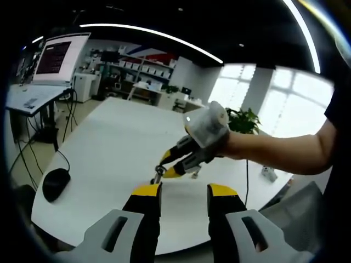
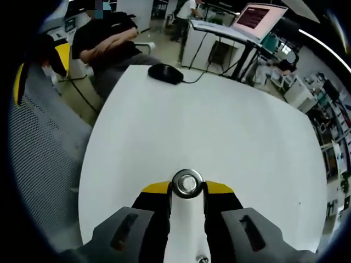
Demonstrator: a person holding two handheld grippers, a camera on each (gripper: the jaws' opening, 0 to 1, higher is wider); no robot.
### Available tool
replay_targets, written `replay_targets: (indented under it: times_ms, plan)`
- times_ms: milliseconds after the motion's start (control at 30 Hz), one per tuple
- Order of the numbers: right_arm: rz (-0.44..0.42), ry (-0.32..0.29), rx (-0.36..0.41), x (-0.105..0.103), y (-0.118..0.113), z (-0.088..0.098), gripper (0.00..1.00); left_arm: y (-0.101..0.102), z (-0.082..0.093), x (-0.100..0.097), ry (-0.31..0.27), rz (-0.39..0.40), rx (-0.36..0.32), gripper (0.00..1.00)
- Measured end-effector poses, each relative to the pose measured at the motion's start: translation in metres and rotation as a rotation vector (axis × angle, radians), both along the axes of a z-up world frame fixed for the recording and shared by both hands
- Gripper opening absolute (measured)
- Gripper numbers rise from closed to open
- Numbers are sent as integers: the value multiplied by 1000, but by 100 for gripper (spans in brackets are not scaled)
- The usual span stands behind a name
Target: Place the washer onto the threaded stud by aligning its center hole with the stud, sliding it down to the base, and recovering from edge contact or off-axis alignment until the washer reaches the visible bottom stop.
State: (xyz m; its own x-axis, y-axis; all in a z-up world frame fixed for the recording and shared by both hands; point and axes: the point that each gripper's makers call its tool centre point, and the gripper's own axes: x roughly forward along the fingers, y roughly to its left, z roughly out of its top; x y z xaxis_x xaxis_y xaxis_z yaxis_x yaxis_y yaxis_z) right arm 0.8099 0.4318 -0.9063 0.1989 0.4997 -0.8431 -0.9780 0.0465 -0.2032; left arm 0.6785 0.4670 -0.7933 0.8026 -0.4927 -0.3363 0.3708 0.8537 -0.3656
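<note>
One flat silver metal washer (image 2: 187, 184) is pinched edge-on between the yellow tips of your right claw (image 2: 187, 189), its centre hole facing the camera, above the round white table (image 2: 219, 131). In the left gripper view the same claw (image 1: 164, 171) hangs over the table with a small metal piece at its tips; whether that is the threaded stud cannot be told. Your left claw (image 1: 185, 192) stands open and empty. Judged step: carrying and aligning, washer not yet seated. Next, centre the hole over the stud axis, hold the washer level, then lower. Count: one washer, two claws, one black computer mouse (image 2: 165, 73), one open laptop (image 2: 258, 19).
</note>
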Motion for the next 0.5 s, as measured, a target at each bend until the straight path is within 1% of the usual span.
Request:
replay_targets:
  times_ms: [167, 200, 500]
  plan:
    - [-2, 22, -16, 1, 0, -7, 23, 0, -1, -1, 5, -3, 1, 30]
    - [-9, 34, -16, 1, 0, -9, 23, 0, -1, -1, 6, -2, 2, 30]
    - [-2, 56, -56, 2, 0, -28, 23, 0, -2, -1, 8, -2, 3, 30]
